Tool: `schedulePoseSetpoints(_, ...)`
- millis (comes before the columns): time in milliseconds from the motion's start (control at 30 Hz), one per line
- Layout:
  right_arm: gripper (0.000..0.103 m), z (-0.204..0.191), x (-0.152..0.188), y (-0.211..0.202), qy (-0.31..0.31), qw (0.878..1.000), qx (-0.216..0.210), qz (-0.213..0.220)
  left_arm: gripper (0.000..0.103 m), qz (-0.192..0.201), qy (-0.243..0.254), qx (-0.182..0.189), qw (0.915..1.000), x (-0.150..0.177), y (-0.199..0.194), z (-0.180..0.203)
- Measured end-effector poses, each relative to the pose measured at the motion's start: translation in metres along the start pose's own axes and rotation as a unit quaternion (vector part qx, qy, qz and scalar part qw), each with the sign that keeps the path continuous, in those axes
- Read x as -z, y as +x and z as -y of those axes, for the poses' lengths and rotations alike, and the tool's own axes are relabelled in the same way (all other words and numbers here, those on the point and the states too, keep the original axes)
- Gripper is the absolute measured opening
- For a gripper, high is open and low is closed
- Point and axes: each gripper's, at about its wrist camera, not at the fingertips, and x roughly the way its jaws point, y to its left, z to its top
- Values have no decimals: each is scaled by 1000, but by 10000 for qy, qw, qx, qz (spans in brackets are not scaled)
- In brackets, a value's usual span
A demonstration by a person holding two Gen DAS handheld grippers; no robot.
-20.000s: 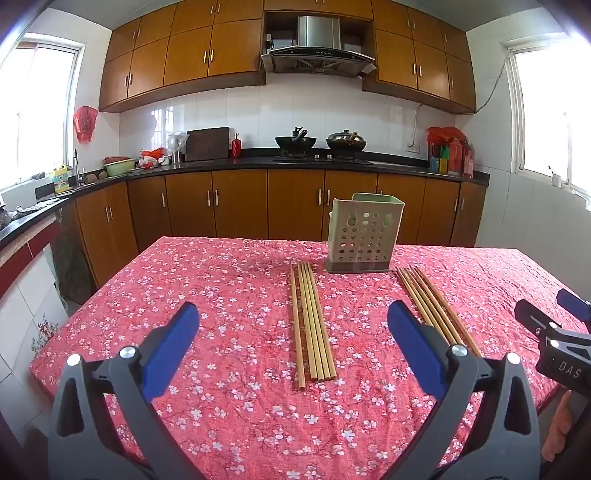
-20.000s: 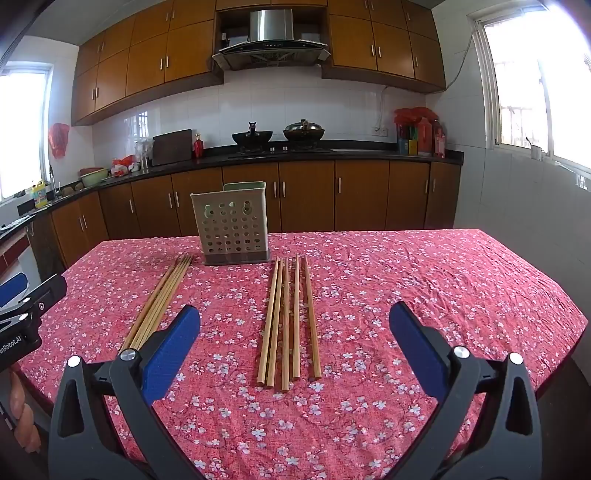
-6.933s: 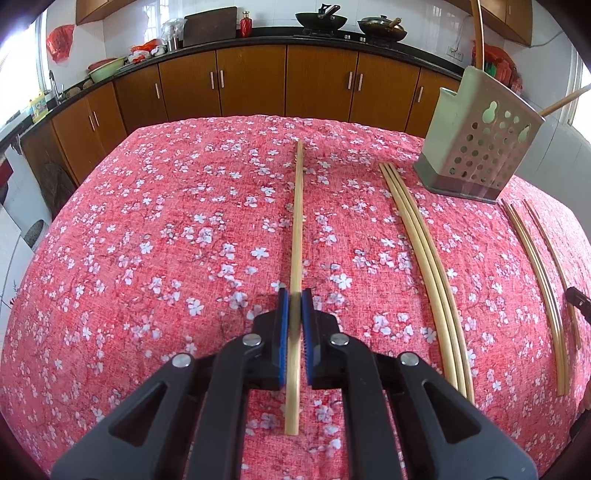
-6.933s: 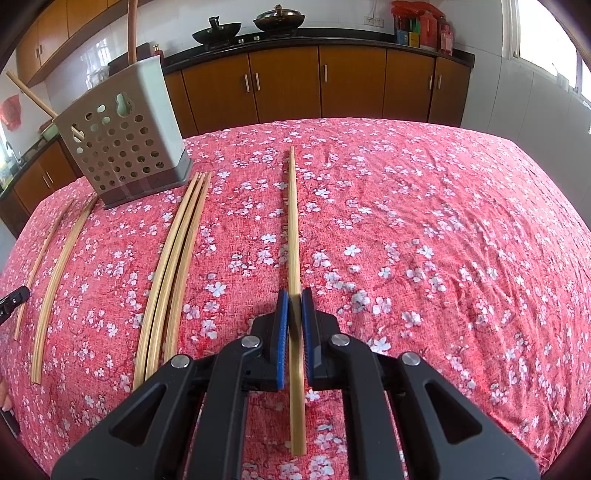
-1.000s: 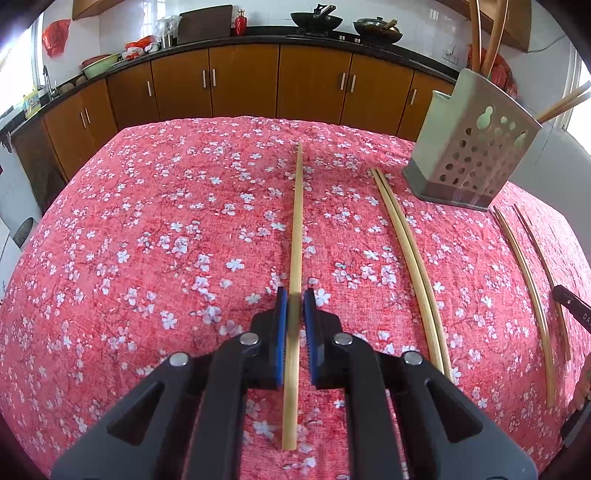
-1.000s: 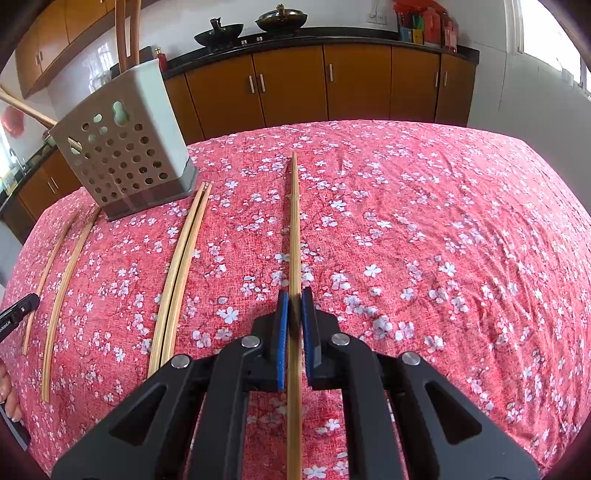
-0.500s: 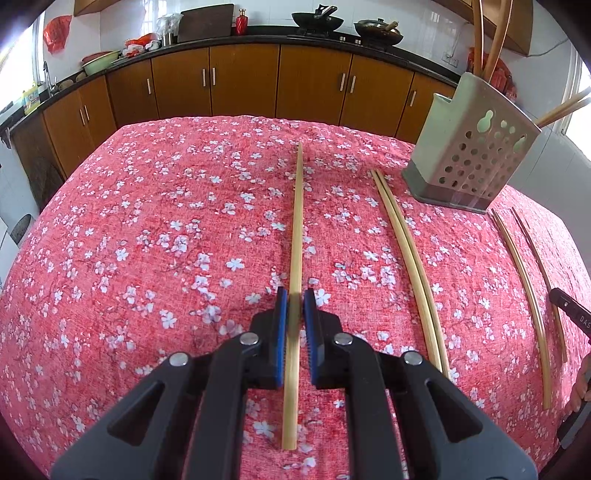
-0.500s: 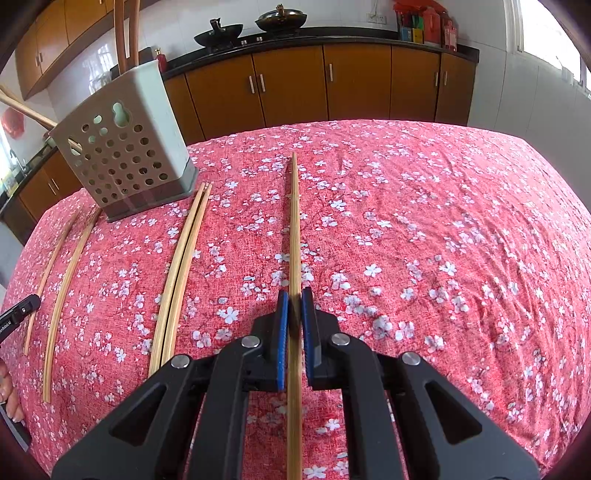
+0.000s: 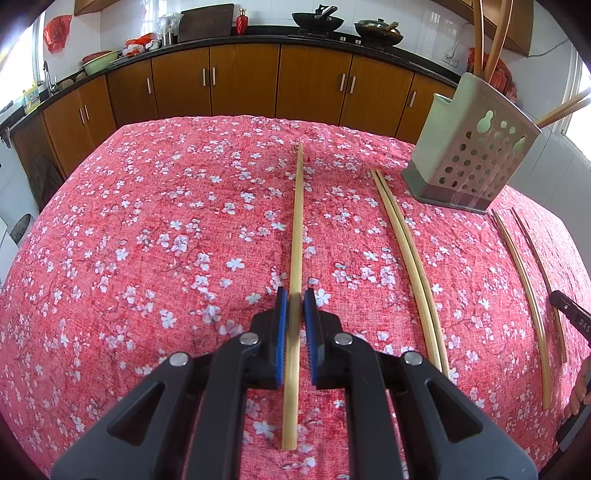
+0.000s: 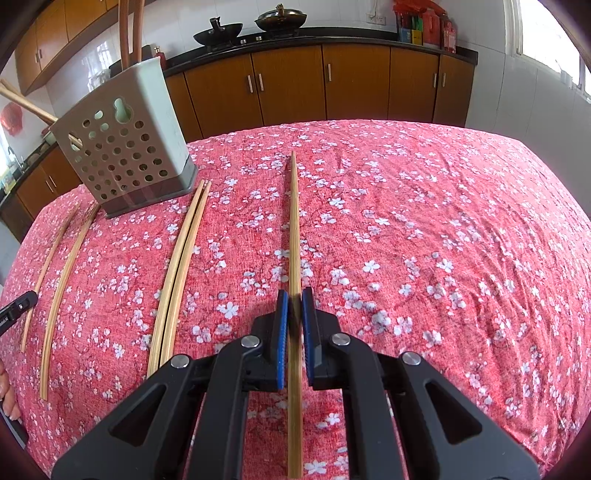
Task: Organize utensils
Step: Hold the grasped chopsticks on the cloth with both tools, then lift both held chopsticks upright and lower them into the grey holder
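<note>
Floral tablecloth (image 9: 147, 240); chopstick (image 9: 296, 236) pinched in left claw (image 9: 295, 306)

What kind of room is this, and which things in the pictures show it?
Most likely a home kitchen. Brown wooden cabinets run under a dark countertop, two black woks sit on the stove, and a table with a red floral tablecloth holds a pale green perforated utensil holder.

Each camera sits low and close over the red flowered tablecloth (image 9: 147, 240) (image 10: 443, 240), looking toward the brown kitchen cupboards (image 9: 243, 81) (image 10: 354, 81). Both see the green plastic holder with holes (image 9: 472, 155) (image 10: 122, 147).
</note>
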Motion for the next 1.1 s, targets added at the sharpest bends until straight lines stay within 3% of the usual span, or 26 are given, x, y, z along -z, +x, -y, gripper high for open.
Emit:
schedulePoseSetpoints(300, 9, 2, 10, -10, -38, 10000, -37, -16, 14, -23, 285, -97, 9995, 4, -2, 7)
schedulePoseSetpoints(967, 9, 16, 11, -15, 138, 9996, -235, -27, 14, -8, 291, -71, 9996, 5, -2, 7)
schedulePoseSetpoints(1100, 9, 9, 16, -19, -14, 10000, -43, -31, 14, -15, 476, -255, 9985, 9, -5, 12)
